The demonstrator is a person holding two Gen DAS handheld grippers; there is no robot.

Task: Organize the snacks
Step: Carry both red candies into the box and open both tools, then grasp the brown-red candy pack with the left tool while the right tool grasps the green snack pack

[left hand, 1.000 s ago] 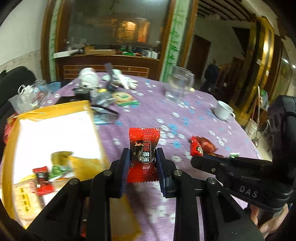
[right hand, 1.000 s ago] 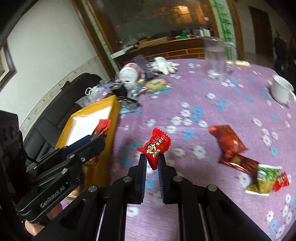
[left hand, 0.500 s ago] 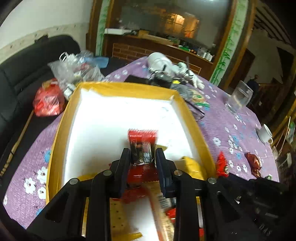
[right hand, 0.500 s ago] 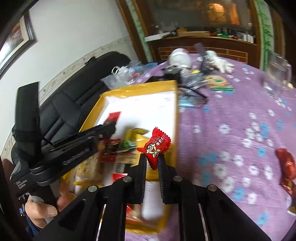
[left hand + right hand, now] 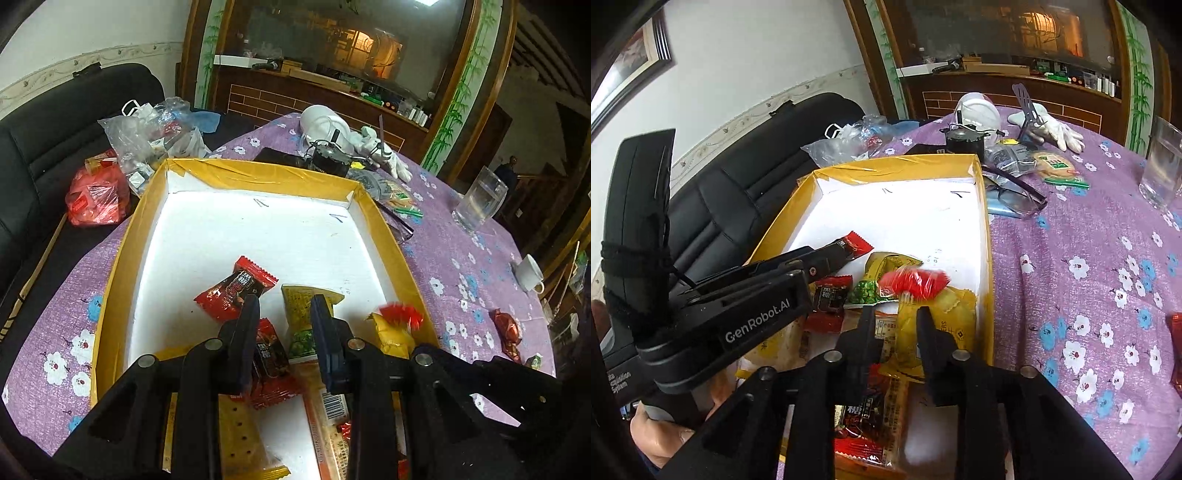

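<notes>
Candy (image 5: pixel 236 290) beyond parted left tongs (image 5: pixel 284 306)

— Box (image 5: pixel 122 258): colours? 
— Yellow walls, white floor. 
— Tablecloth (image 5: pixel 450 254)? 
— Purple, printed with white and blue flowers. 
— Wrappers? 
— Candy (image 5: pixel 236 290) red and black; pea packet (image 5: pixel 866 290) green; blurred sweet (image 5: pixel 916 282) red. Sofa (image 5: pixel 40 155) black.

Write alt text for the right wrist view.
The right gripper, jaws just opened and empty, hangs over the yellow box of snacks as a blurred red candy drops. The left gripper reaches in beside it.
</notes>
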